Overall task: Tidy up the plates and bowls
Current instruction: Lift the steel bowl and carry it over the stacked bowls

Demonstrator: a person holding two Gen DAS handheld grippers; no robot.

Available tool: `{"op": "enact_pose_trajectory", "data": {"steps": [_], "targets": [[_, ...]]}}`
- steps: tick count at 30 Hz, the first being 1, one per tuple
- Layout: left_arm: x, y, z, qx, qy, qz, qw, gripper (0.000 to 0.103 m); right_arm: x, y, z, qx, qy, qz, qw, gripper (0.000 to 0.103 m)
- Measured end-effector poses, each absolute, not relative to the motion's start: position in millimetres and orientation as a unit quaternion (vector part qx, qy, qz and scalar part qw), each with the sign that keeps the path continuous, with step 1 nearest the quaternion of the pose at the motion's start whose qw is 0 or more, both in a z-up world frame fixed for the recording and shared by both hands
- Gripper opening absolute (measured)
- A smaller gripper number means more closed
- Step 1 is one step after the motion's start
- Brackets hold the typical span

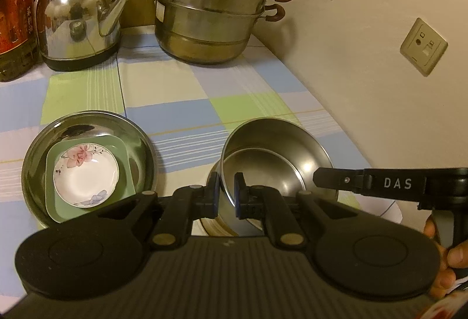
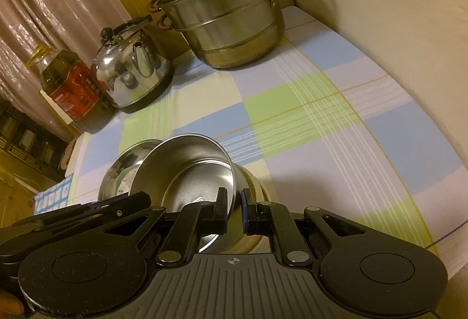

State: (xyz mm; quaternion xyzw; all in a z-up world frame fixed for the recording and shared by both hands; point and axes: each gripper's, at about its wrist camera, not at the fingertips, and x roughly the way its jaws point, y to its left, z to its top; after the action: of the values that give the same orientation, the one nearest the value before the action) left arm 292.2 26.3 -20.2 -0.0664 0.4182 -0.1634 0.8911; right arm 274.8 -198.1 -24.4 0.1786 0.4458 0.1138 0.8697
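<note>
A steel bowl [image 1: 278,161] [image 2: 190,172] is tilted over a cream bowl [image 1: 215,225] [image 2: 259,183] on the checked tablecloth. My left gripper [image 1: 227,185] is shut on the bowl's near rim. My right gripper [image 2: 234,200] is shut on the same bowl's rim from the other side. One of the right gripper's fingers [image 1: 330,180] reaches in at the bowl's right edge. To the left, a wide steel basin [image 1: 87,121] [image 2: 122,164] holds a green square plate [image 1: 121,147]. A white flowered dish [image 1: 86,175] lies on that plate.
At the back stand a tiered steel steamer pot [image 1: 210,5] [image 2: 225,14], a steel kettle [image 1: 79,23] [image 2: 133,73] and an oil bottle [image 1: 13,20] [image 2: 70,85]. A wall with sockets [image 1: 424,46] borders the table on the right. Bare cloth [image 2: 336,128] lies between the bowls and the pot.
</note>
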Motion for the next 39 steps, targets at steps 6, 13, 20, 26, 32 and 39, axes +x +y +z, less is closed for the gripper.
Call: {"op": "enact_pose_trajectory", "data": {"steps": [6,13,20,26,32,39], "targets": [[296,25,-28,-0.064,0.426,-0.163,0.888,0.008,278,-199,-32,0.181,0.451,0.114,0.867,0.009],[300,22,-36,-0.059,0.435,-0.161,0.884,0.008,283,-199,-41,0.184,0.457,0.113,0.863,0.009],[303,20,-43,-0.054,0.444,-0.159,0.880,0.008,285,-198,-48,0.185,0.463,0.112,0.859,0.010],[306,19,-48,-0.051,0.449,-0.157,0.878,0.008,288,-198,-53,0.187,0.471,0.111,0.855,0.010],[308,19,-49,-0.053,0.449,-0.156,0.878,0.008,289,-202,-54,0.197,0.469,0.109,0.854,0.010],[308,19,-50,-0.053,0.450,-0.154,0.878,0.008,288,-202,-53,0.200,0.463,0.110,0.857,0.010]]}}
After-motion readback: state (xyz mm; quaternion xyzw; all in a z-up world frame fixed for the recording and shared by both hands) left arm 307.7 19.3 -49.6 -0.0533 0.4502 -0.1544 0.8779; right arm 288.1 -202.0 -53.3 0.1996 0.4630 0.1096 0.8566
